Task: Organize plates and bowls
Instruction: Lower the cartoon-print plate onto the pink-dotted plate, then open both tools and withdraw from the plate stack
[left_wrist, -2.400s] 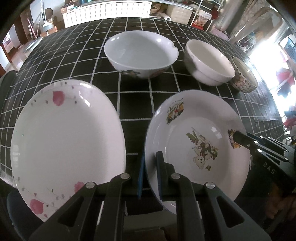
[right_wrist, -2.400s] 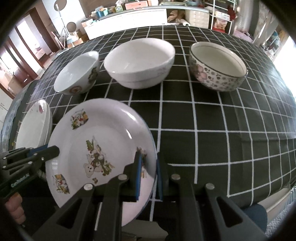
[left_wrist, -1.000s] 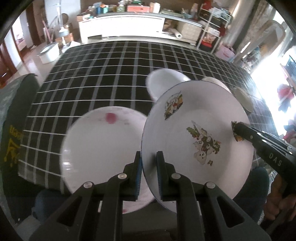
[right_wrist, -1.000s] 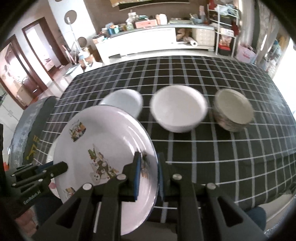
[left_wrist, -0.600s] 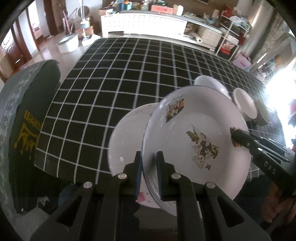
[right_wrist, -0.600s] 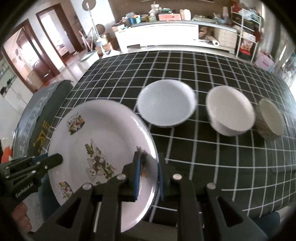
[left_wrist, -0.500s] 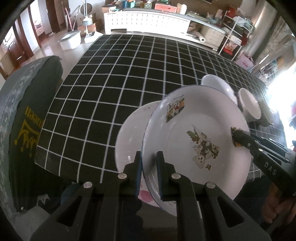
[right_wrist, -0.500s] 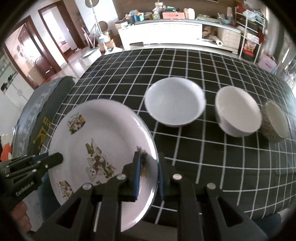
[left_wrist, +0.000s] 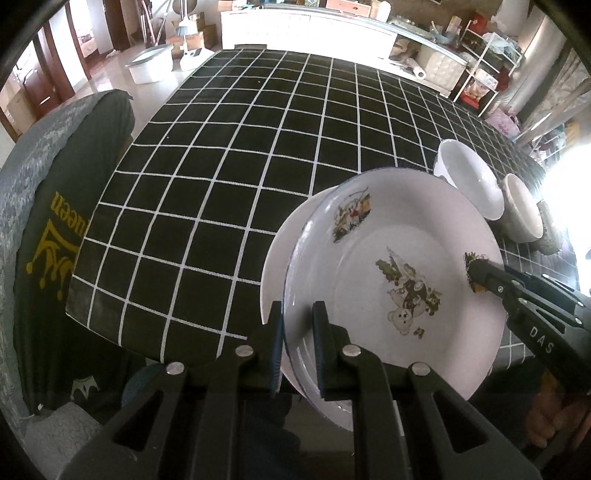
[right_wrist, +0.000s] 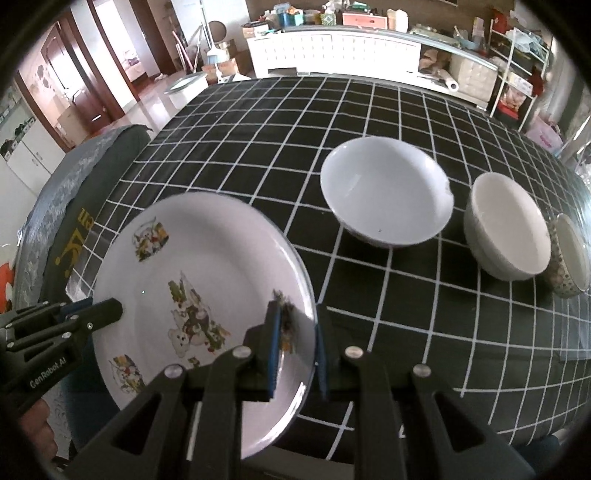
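Note:
A white cartoon plate (left_wrist: 399, 273) (right_wrist: 207, 291) hangs in the air, held by both grippers. My left gripper (left_wrist: 298, 345) is shut on its left rim, and my right gripper (right_wrist: 295, 350) is shut on its right rim. The right gripper (left_wrist: 476, 271) also shows at the plate's far edge in the left wrist view, and the left gripper (right_wrist: 110, 308) shows in the right wrist view. Directly beneath, a second white plate (left_wrist: 275, 266) lies on the table, only its left rim peeking out. Three bowls stand further right: a wide white bowl (right_wrist: 384, 195), a cream bowl (right_wrist: 508, 236) and a patterned bowl (right_wrist: 570, 258).
The table wears a black cloth with a white grid (left_wrist: 229, 166). A chair back with a dark cover and gold print (left_wrist: 55, 240) stands at the table's left end. A white cabinet (right_wrist: 332, 51) and shelves line the far wall.
Both grippers carried the cartoon plate leftward and a little down. It now covers nearly all of the plate lying on the table, and the bowls have slid to the right in both views.

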